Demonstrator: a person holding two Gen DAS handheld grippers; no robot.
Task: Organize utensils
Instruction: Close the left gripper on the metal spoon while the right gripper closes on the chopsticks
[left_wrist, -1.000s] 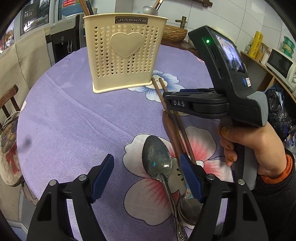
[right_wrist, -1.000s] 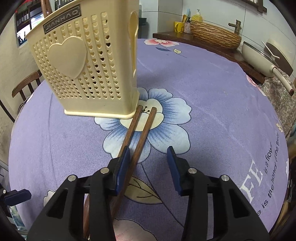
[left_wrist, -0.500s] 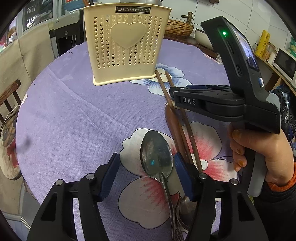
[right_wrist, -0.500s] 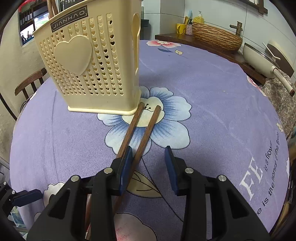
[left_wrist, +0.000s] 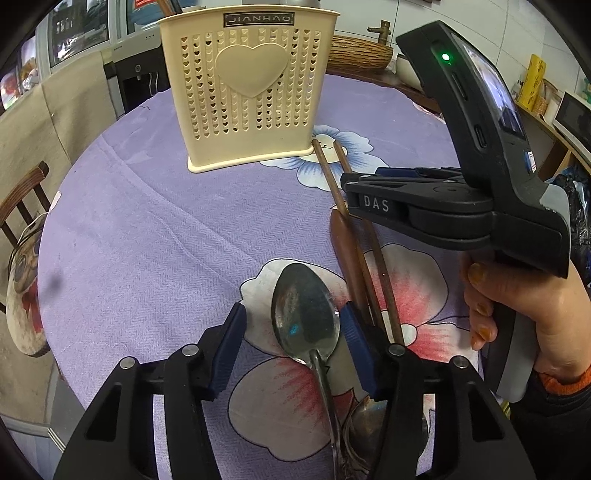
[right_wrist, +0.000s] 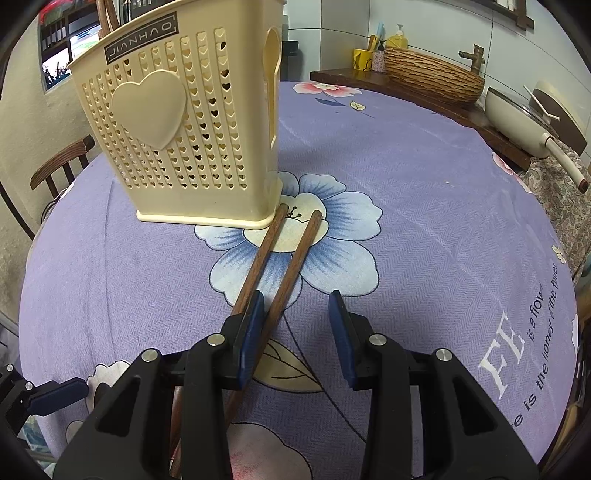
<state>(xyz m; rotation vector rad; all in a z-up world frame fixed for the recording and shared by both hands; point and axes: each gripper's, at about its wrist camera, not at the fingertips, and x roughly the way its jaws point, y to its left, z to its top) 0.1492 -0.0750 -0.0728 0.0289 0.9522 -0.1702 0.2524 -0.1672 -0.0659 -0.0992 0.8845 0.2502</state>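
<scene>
Narrowing since a second before, the left tongs (left_wrist: 291, 328) were closing around the metal spoon's (left_wrist: 306, 317) bowl on the worktop (left_wrist: 147, 236), pads not yet pressing. Only the right view showed the right tongs (right_wrist: 295, 325) part-open, one chopstick (right_wrist: 291, 269) between them, the other (right_wrist: 258, 262) outside, tip at the utensil holder (right_wrist: 184, 147).

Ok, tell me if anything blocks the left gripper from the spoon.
Nothing visible does. The spoon bowl lies between the closing fingers of the left gripper; the chopsticks lie just outside the right-hand finger.
</scene>
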